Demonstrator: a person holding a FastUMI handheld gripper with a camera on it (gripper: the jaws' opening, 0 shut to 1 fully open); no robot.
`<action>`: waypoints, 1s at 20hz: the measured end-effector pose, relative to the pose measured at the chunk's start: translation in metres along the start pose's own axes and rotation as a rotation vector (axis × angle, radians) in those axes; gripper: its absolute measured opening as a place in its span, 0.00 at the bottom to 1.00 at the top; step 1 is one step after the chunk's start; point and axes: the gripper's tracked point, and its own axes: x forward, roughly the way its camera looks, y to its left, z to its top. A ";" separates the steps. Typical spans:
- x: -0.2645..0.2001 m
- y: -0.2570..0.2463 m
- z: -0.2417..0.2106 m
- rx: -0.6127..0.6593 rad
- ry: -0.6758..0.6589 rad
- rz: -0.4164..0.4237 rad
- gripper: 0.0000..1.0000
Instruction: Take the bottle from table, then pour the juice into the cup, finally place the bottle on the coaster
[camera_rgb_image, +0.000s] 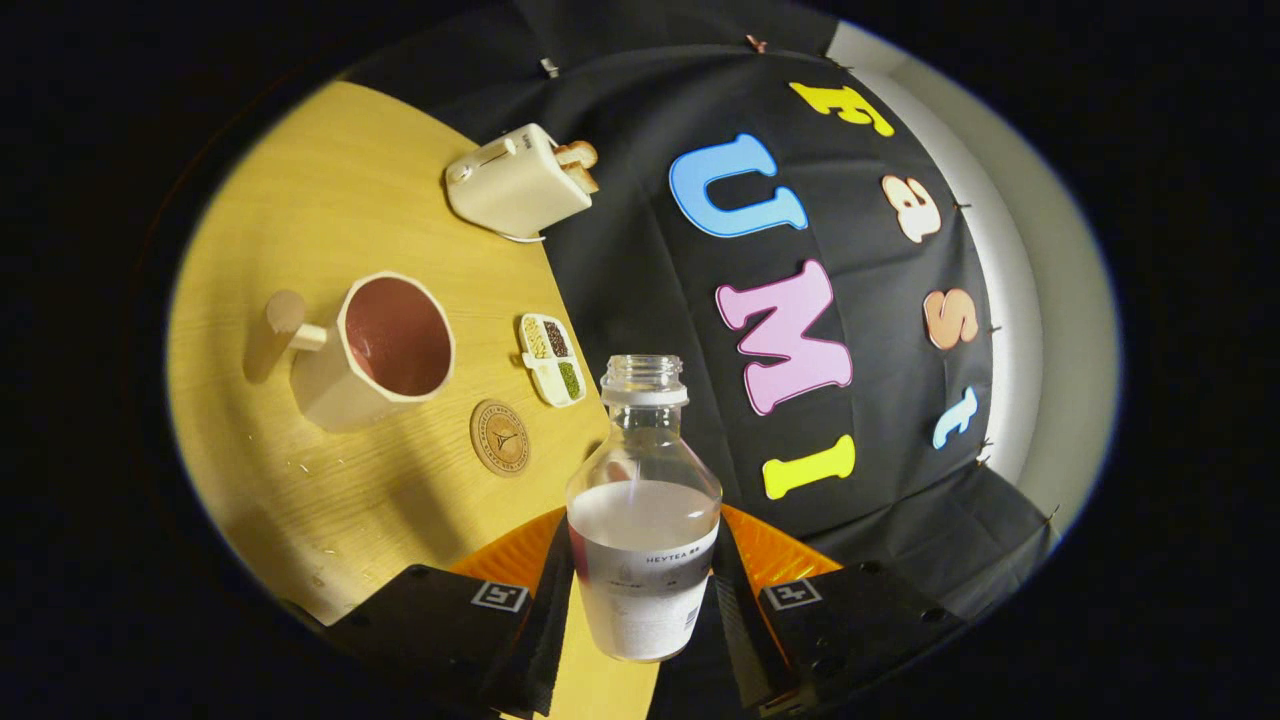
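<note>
**Bottle gripped, cup and coaster ahead**

The gripper (640, 610) is closed on the bottle (643, 510), one finger pressed against each side of its labelled lower body. The bottle is clear, uncapped, and holds a pale, milky juice up to about its shoulder; its open mouth points away from the fingers. The whole view is rolled, so the wooden table (330, 200) appears tilted beneath it, and the bottle's base seems to be off the tabletop, though this is hard to tell for sure.

Just beyond the fingers, on the table, lies the round wooden coaster (499, 437), flat and bare. Near it, a little farther along, stands the cup (375, 350), a cream-coloured faceted mug with a reddish inside and a peg-like handle on the side away from the coaster. Beside the coaster, toward the wall, sits a small divided dish (552, 359) with different grains in its compartments.

Farther back, at the table's edge against the black cloth wall, is a cream toaster (518, 180) with bread slices sticking out.
</note>
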 end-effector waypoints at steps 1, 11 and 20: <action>0.002 0.003 0.000 -0.028 -0.004 0.005 0.70; 0.010 0.018 0.016 -0.273 -0.075 0.040 0.70; 0.020 0.029 0.020 -0.410 -0.091 0.050 0.70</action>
